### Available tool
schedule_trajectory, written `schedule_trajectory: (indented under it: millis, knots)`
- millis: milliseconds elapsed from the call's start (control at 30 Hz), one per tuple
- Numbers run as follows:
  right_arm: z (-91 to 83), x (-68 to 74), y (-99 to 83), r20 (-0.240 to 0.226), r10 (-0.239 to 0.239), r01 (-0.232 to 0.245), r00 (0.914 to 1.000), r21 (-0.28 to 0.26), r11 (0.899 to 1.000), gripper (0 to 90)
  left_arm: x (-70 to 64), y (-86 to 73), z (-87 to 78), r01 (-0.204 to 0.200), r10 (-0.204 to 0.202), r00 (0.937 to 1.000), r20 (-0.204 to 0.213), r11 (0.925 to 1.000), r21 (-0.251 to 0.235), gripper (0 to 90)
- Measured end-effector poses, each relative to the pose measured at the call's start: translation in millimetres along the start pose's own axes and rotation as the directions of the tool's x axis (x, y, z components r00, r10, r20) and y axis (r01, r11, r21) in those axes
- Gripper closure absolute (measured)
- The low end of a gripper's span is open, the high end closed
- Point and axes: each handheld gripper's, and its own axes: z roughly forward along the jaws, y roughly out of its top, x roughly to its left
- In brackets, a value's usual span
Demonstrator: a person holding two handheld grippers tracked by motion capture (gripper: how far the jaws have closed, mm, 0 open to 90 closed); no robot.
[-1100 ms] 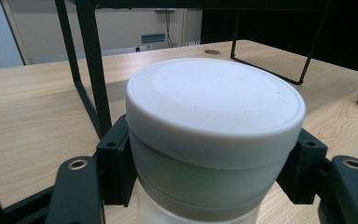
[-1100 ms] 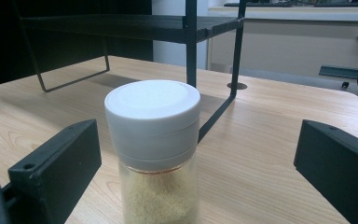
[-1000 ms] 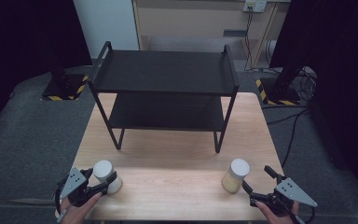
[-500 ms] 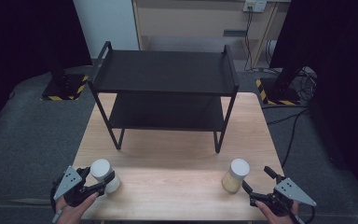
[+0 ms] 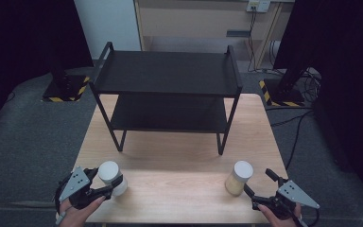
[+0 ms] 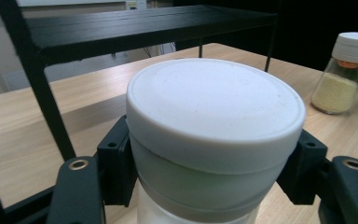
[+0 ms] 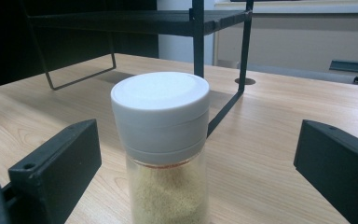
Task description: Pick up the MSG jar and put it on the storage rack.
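The left gripper (image 5: pixel 105 185), at seven o'clock on the wooden surface (image 5: pixel 179 156), has its fingers (image 6: pixel 116 163) clamped on either side of a white-capped jar (image 6: pixel 214 140), just under the cap; the left gripper view shows both pads pressed against the jar's wall. Against the frames from a second and half a second ago, this gripper and its jar sit slightly nearer the front left corner of the surface in the high view, a small shift, which suggests the grip is taken and the jar is being drawn or lifted; whether its base is clear of the surface cannot be told. The right gripper (image 5: pixel 257 189), at five o'clock, is unchanged in place: its fingers (image 7: pixel 56 172) stand wide apart, one on each side of a spice jar (image 7: pixel 161 154) of yellowish powder, with clear gaps on both sides and no contact. That jar stands upright on the surface, in the same spot as before. The black two-tier shelf (image 5: pixel 170 75) at twelve o'clock carries nothing on either level. Judgement: the left side is one step ahead, holding its jar; the right side has yet to close, and the shelf looks the likely destination for both jars.
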Motion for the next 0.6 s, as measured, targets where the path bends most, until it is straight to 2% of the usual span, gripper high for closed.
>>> schedule_trajectory:
  millis: [200,367,500,600]
  knots:
    - [-2.2,-3.2,0.6,-0.008,-0.002,0.002,1.0,0.006,1.0,1.2,8.2,18.3,3.4,-0.044,0.046,0.9963,0.073,0.9989,-0.017,33.1]
    - [-3.9,-4.1,0.9,-0.008,-0.002,0.002,1.0,0.003,1.0,1.1,11.8,30.4,7.7,-0.055,0.056,0.9928,0.106,0.9984,-0.016,33.1]
    - [-4.3,-5.1,0.7,-0.013,-0.001,0.001,0.9999,0.006,1.0,1.1,12.5,45.5,10.6,-0.068,0.069,0.9918,0.108,0.9975,-0.018,33.1]
    - [-4.3,-6.2,-0.1,-0.018,0.001,-0.001,0.9998,0.012,1.0,1.2,17.0,52.3,11.9,-0.058,0.061,0.9896,0.13,0.9979,-0.028,33.1]
